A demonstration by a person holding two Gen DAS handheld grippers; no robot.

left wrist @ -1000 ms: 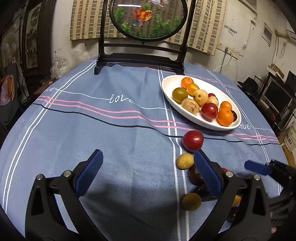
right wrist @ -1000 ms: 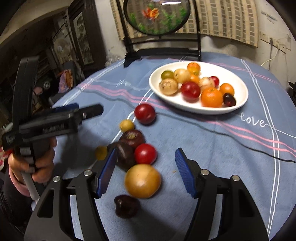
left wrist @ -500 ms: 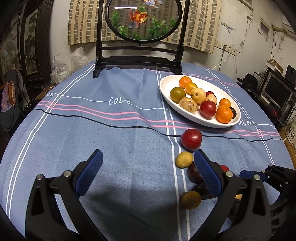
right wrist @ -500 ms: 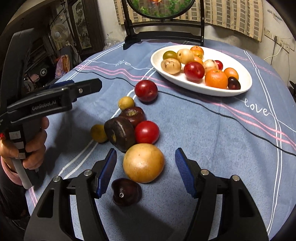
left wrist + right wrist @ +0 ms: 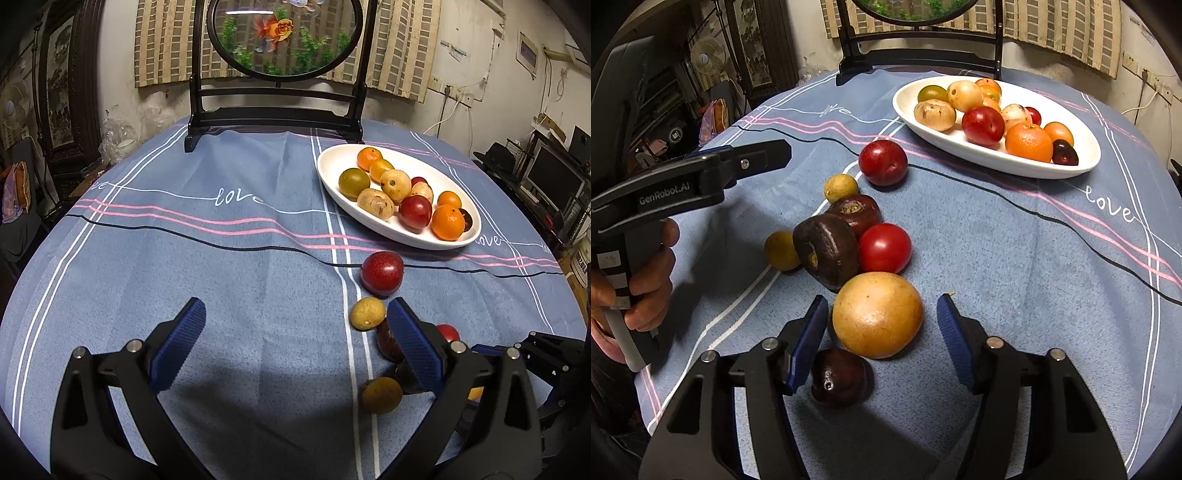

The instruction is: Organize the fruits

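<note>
Dark fruit (image 5: 839, 376) partly hidden behind right gripper (image 5: 882, 347) fingers (image 5: 805, 345).

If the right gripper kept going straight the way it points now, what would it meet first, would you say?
Most likely the large round yellow-orange fruit, lying between the open right gripper fingers; the small dark plum sits just beside the left finger.

The left hand-held gripper (image 5: 291, 341) hangs wide open above the blue striped cloth on the counter (image 5: 184, 258), nothing between its blue pads (image 5: 177, 343). Far right, a white oval plate (image 5: 332, 177) carries oranges and other fruit. Near right, a red plum (image 5: 381, 272), a yellow-brown fruit (image 5: 366, 313) and an olive fruit (image 5: 381, 394) lie loose on the cloth.
</note>
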